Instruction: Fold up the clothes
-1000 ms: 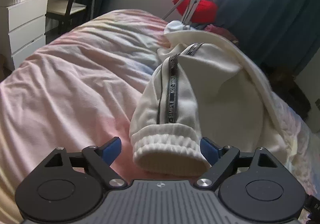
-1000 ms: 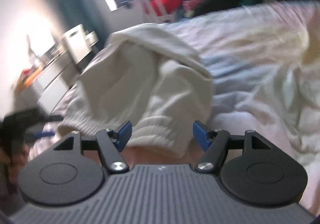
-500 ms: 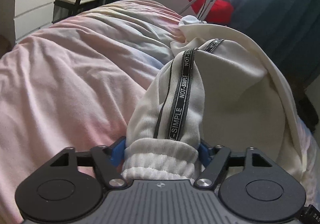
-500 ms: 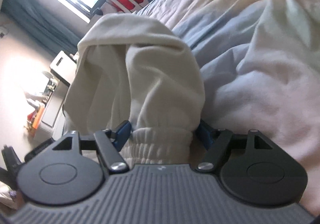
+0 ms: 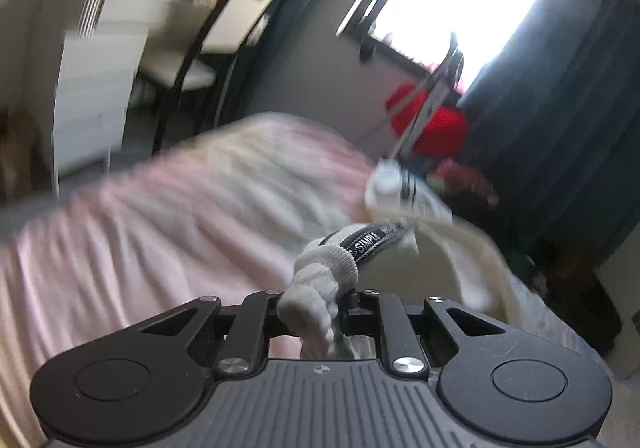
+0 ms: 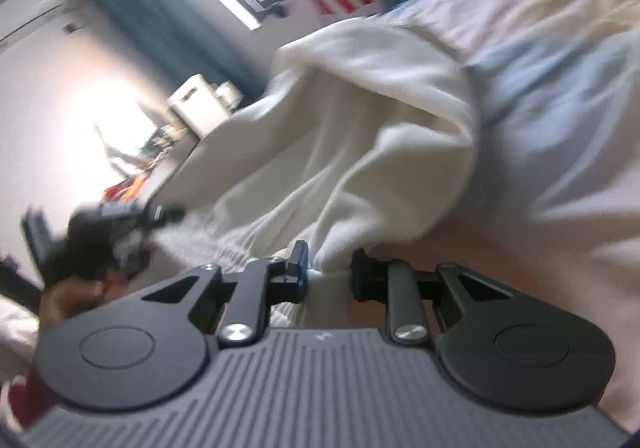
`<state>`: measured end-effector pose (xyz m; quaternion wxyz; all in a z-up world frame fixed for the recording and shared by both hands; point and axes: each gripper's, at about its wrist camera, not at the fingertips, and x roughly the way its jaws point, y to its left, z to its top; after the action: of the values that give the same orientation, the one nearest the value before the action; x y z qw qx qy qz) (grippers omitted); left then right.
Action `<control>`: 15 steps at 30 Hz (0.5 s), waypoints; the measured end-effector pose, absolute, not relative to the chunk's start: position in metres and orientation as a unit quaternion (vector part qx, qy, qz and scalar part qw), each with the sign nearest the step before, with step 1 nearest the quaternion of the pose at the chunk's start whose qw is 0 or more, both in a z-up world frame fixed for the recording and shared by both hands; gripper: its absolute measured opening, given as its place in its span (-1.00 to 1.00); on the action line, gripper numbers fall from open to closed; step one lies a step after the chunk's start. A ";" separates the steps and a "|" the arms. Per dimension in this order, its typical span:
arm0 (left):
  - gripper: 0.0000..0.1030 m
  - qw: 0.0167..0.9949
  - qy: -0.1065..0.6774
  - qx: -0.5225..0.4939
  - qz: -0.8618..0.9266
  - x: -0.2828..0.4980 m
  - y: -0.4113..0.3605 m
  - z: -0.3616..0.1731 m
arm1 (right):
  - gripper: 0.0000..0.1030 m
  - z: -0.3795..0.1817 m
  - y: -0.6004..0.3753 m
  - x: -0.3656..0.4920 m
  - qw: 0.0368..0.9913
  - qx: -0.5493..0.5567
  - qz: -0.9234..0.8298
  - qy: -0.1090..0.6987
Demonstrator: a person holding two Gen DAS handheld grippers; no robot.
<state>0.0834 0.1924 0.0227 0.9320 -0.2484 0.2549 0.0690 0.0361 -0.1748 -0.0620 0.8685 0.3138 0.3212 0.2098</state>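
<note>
A bed [image 5: 160,216] with a rumpled pink-and-pale-blue cover carries cream sweatpants [image 6: 360,136] lying at its two o'clock side in the left view.

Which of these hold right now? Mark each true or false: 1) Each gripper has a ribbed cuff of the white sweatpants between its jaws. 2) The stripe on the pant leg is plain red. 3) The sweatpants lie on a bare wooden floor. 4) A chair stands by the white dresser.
1) True. The left gripper has bunched a ribbed cuff of the white sweatpants, and the right gripper has the other cuff; both sets of jaws are closing.
2) False. The stripe is black with pale lettering.
3) False. They lie on a bed with a pink duvet.
4) True. The chair stands beside the white dresser.
</note>
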 end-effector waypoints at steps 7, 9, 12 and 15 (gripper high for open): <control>-0.70 0.946 0.237 -0.185 0.123 0.142 0.276 0.096 | -0.53 -0.048 -0.042 0.074 0.821 0.333 0.323 0.334; -0.69 0.945 0.243 -0.164 0.144 0.164 0.300 0.103 | -0.53 -0.048 -0.002 0.089 0.808 0.335 0.345 0.341; -0.69 0.940 0.257 -0.142 0.174 0.201 0.331 0.096 | -0.52 -0.057 0.054 0.108 0.804 0.313 0.366 0.348; -0.68 0.928 0.285 -0.158 0.183 0.235 0.364 0.072 | -0.52 -0.066 0.093 0.127 0.809 0.288 0.366 0.358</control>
<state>0.2348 0.3644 0.0720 0.9277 -0.1575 0.2850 0.1826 0.1267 0.0930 -0.0660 0.8094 0.2881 0.3579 0.3658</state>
